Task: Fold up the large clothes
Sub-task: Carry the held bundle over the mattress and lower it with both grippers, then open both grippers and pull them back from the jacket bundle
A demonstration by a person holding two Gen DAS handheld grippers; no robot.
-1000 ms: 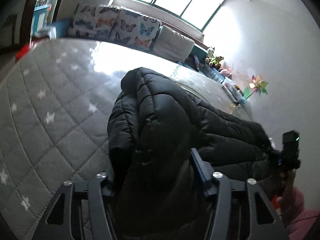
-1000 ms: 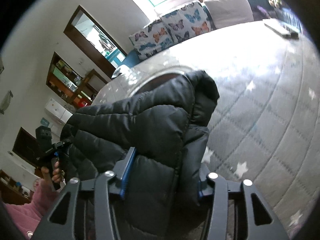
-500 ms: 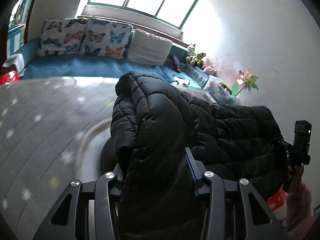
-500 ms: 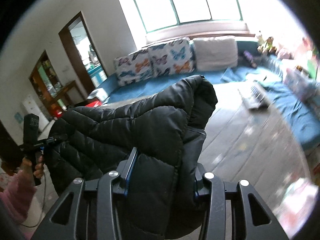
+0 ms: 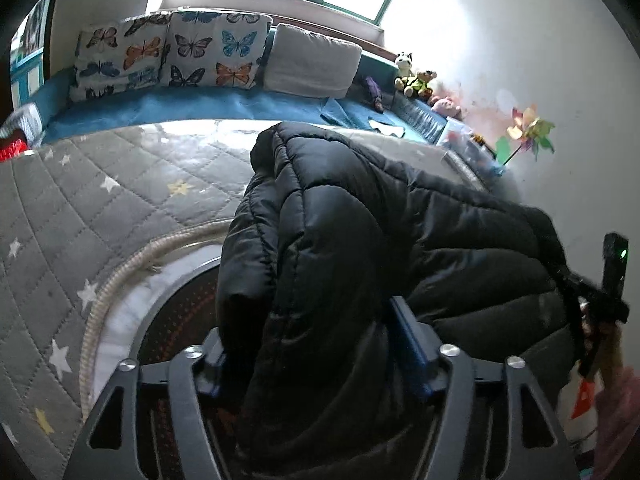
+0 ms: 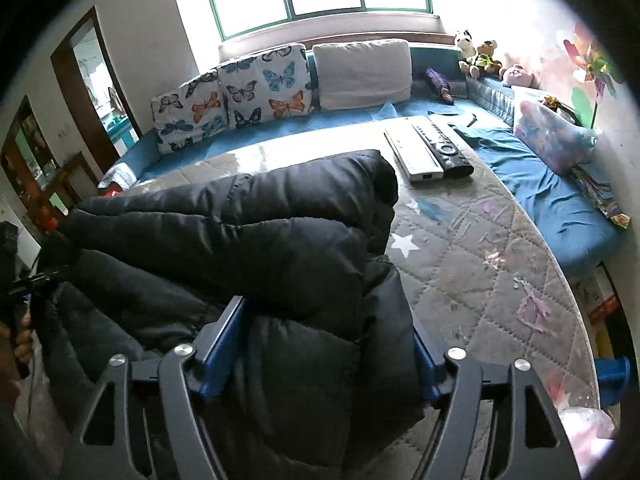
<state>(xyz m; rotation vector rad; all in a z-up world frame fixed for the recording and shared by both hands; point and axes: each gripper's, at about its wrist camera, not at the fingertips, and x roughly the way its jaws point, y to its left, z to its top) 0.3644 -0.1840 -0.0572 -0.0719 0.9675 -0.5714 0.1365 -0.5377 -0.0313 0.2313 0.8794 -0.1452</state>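
Since a second ago both grippers have carried the black puffer jacket (image 5: 360, 240) toward the foot of the bed, so the cushions and window now sit straight ahead. Left gripper (image 5: 310, 344) fingers clench a thick fold of jacket; right gripper (image 6: 320, 340) fingers clench another bunch. Between them the jacket hangs stretched over the grey star-quilted mattress (image 6: 480, 248). Two remotes (image 6: 428, 148) lie beyond; no writing is readable.

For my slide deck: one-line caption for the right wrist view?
Right gripper clamps a black puffer jacket above a star-quilted mattress.
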